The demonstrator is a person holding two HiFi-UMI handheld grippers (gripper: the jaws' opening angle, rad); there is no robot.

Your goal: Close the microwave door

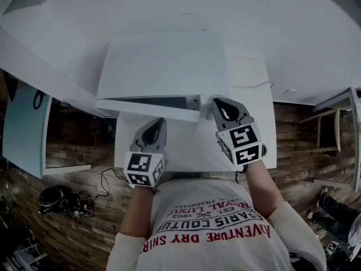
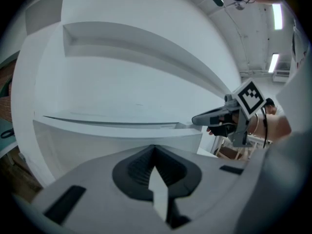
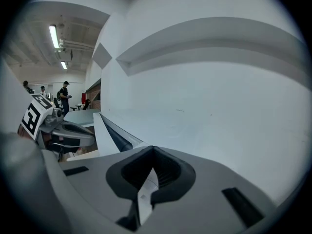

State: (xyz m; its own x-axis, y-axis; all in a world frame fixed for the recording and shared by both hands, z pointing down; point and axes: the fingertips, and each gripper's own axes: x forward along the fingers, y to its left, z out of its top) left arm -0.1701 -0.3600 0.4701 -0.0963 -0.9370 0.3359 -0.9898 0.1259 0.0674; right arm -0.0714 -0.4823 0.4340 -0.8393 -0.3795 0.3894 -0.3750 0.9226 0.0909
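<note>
microwave door point(image 1: 148, 109) ajar, near side of microwave point(image 1: 163, 66) on white table point(image 1: 192, 151). both tongs closed, empty. press your right gripper point(image 1: 220, 103) flat against the door's right end and push steadily away until it latches. keep left gripper point(image 1: 158, 124) clear.

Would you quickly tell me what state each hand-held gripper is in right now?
Left hand-held gripper: closed, nothing between its jaws.
Right hand-held gripper: closed, nothing between its jaws.

The head view is dim and grey with dark corners, and the white microwave point(image 1: 163, 66) looks flat and low in contrast. The gripper views are brighter under ceiling tubes point(image 3: 53, 36), fisheye-bent at the rims and soft up close.
</note>
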